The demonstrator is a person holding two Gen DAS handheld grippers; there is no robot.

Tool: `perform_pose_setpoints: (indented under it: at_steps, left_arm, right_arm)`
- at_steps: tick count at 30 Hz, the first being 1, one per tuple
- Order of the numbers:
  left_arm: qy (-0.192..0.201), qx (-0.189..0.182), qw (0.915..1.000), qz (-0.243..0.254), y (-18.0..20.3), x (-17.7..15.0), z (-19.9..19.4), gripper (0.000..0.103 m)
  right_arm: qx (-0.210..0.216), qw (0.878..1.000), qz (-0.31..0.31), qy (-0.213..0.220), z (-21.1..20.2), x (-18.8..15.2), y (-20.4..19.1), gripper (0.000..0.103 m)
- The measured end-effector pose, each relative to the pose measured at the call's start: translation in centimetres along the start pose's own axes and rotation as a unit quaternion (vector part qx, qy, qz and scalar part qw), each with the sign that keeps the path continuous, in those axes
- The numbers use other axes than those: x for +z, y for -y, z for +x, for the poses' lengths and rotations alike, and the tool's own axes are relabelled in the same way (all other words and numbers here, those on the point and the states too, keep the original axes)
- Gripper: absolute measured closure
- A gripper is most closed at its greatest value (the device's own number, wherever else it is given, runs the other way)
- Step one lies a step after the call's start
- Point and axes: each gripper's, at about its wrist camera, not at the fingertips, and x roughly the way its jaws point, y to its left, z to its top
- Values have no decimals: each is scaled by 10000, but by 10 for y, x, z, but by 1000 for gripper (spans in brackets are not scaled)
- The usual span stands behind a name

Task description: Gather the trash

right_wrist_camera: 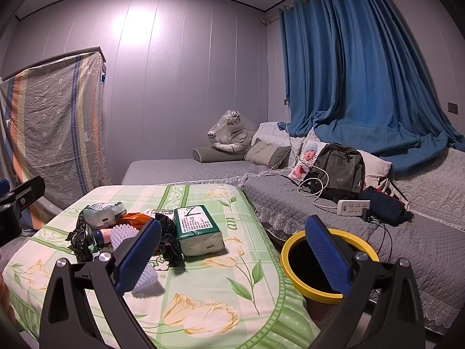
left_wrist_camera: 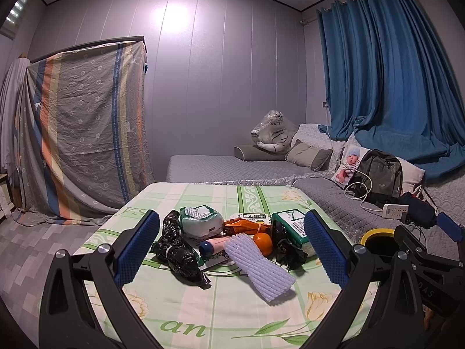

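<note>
Both grippers gape wide, holding nothing: the left gripper [left_wrist_camera: 232, 250] frames the trash heap, foam fruit sleeve [left_wrist_camera: 258, 264] nearest between its jaws; right gripper [right_wrist_camera: 232, 258] faces the yellow-rimmed bin [right_wrist_camera: 290, 247], likely ready for drop-offs

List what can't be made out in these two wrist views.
- Trash bin: in the right wrist view the right gripper's finger covers part of the rim; the inside is black, contents unreadable.
- White foam net: right wrist view, middle hidden behind the other finger.
- Orange wrapper: left wrist view, mostly buried in the pile; print too small to read.
- Green tissue pack: left wrist view, right end behind the left gripper's finger.
</note>
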Motion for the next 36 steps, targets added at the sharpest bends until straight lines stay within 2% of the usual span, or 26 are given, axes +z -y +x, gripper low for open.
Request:
perform_pose_setpoints:
  at_steps: [31, 36]
  left_arm:
    - [-92, 1, 9999, -87, 0, -5, 8, 8]
    - [-278, -243, 9992, -130, -10, -7, 15, 8]
  right_arm:
    - [17, 10000, -4, -30, -1, -3, -3, 7]
    - [60, 9998, -11, -170, 16, -15, -8, 7]
